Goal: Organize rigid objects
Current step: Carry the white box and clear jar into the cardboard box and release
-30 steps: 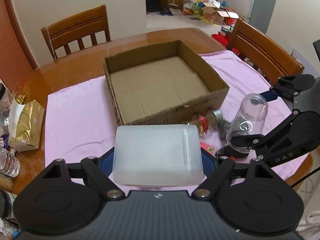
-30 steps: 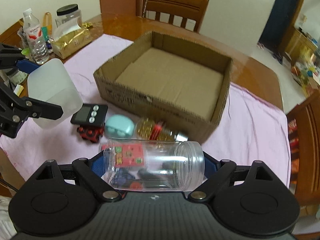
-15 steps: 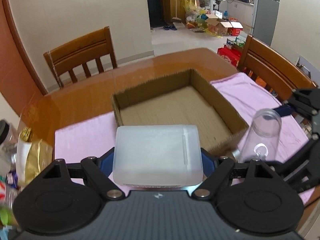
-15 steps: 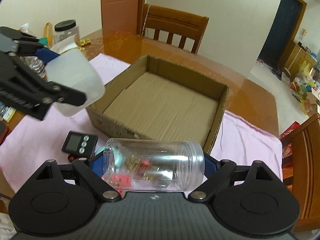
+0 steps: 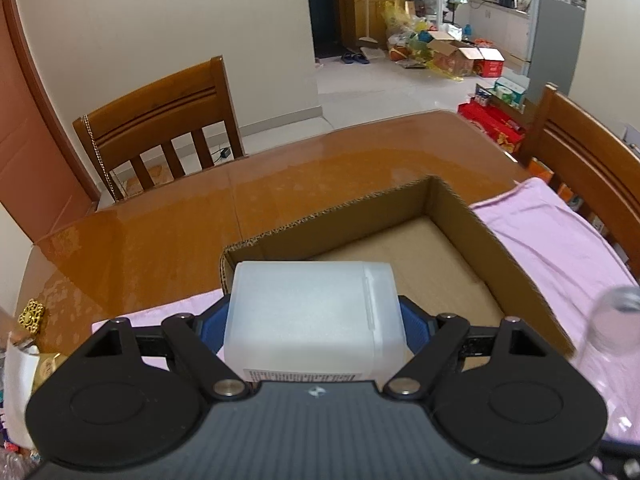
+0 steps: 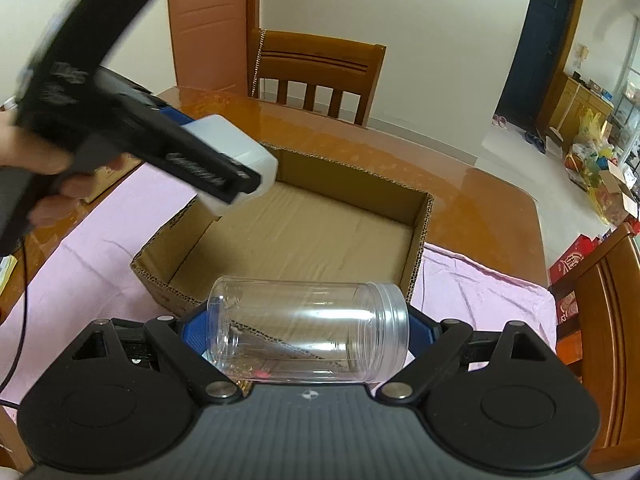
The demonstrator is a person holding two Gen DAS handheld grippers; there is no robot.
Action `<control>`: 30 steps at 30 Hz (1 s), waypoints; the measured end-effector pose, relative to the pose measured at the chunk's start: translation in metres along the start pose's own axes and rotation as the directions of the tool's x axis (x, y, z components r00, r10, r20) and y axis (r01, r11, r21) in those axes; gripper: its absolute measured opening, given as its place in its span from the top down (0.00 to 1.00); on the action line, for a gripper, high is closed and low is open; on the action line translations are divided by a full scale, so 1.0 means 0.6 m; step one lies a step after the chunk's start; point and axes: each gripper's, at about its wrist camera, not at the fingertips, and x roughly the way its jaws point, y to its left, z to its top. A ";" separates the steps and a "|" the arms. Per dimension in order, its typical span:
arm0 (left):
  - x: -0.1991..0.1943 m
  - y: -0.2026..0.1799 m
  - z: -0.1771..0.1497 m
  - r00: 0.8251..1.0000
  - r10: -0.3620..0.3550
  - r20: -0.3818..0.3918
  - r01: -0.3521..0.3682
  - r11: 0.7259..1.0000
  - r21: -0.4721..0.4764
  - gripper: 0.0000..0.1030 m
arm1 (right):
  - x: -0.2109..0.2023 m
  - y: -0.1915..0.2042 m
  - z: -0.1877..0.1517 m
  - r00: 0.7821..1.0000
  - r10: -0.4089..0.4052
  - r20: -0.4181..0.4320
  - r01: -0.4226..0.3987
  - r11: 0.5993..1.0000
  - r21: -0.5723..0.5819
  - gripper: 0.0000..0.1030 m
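Note:
My left gripper (image 5: pixel 314 326) is shut on a frosted white plastic box (image 5: pixel 312 320) and holds it in the air above the near left corner of an open cardboard box (image 5: pixel 472 220). In the right wrist view the left gripper (image 6: pixel 224 168) and the white box (image 6: pixel 244 156) hang over the cardboard box's left wall (image 6: pixel 180 236). My right gripper (image 6: pixel 308 338) is shut on a clear plastic jar (image 6: pixel 308 336), held sideways above the box's near wall. The jar shows blurred at the right edge of the left wrist view (image 5: pixel 612 320). The cardboard box is empty inside.
The box sits on a pink cloth (image 6: pixel 80 280) over a brown wooden table (image 5: pixel 200 216). Wooden chairs stand at the far side (image 6: pixel 316 72) and the right (image 5: pixel 588 168). A gold packet (image 5: pixel 32 316) lies at the table's left edge.
Both grippers have risen and moved forward with their objects, now over the cardboard box. The small items in front of the box have dropped out of view.

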 end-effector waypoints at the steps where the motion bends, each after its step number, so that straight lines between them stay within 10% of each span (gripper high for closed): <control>1: 0.010 0.002 0.003 1.000 0.003 -0.003 -0.003 1.000 -0.007 0.20 | 0.002 -0.001 0.000 1.000 -0.002 0.000 0.002 1.000 0.003 0.09; 17: -0.010 0.032 -0.029 0.998 0.047 0.043 -0.045 0.997 -0.057 0.04 | 0.024 -0.002 0.008 1.000 -0.004 -0.024 0.005 1.000 0.025 0.09; 30: -0.119 0.068 -0.161 0.984 0.167 0.057 -0.147 0.954 -0.262 0.01 | 0.042 -0.017 0.036 0.999 0.037 -0.030 -0.036 0.998 0.049 0.09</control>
